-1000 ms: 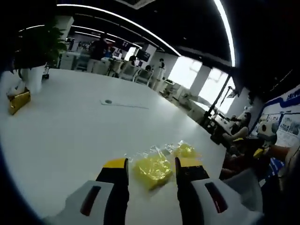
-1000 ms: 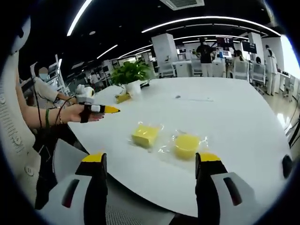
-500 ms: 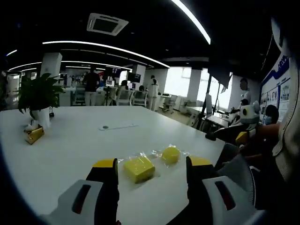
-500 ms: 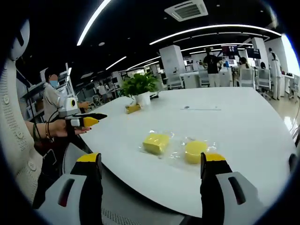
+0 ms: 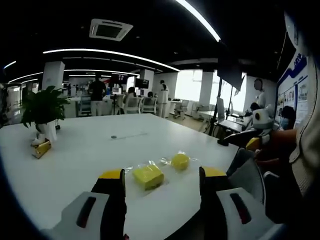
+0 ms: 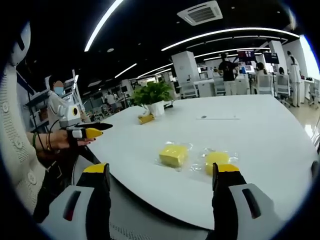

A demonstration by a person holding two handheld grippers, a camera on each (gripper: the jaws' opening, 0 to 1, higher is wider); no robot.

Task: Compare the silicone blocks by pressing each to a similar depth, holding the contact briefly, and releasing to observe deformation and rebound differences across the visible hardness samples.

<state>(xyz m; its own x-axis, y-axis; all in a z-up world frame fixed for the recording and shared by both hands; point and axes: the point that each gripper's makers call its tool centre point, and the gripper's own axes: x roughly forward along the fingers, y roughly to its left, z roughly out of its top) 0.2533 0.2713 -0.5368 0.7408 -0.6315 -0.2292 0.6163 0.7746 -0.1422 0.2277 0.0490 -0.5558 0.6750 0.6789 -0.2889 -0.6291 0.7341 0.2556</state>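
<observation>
Two yellow silicone samples lie in clear wrappers near the front edge of a white table. The square block sits beside the round block. My left gripper stands open, held short of the square block, which shows between its yellow-tipped jaws. My right gripper is open too, held back off the table edge, with both blocks ahead between its jaws. In the right gripper view the left gripper appears at the left in a person's hand.
A potted plant with a small gold packet beside it stands farther along the table. A flat strip lies mid-table. Grey chair backs sit below the table edge. People and desks fill the office behind.
Both cameras have pulled back and levelled, so the blocks look smaller and farther. The left gripper's jaws have spread wider than a second ago. The blocks have not moved.
</observation>
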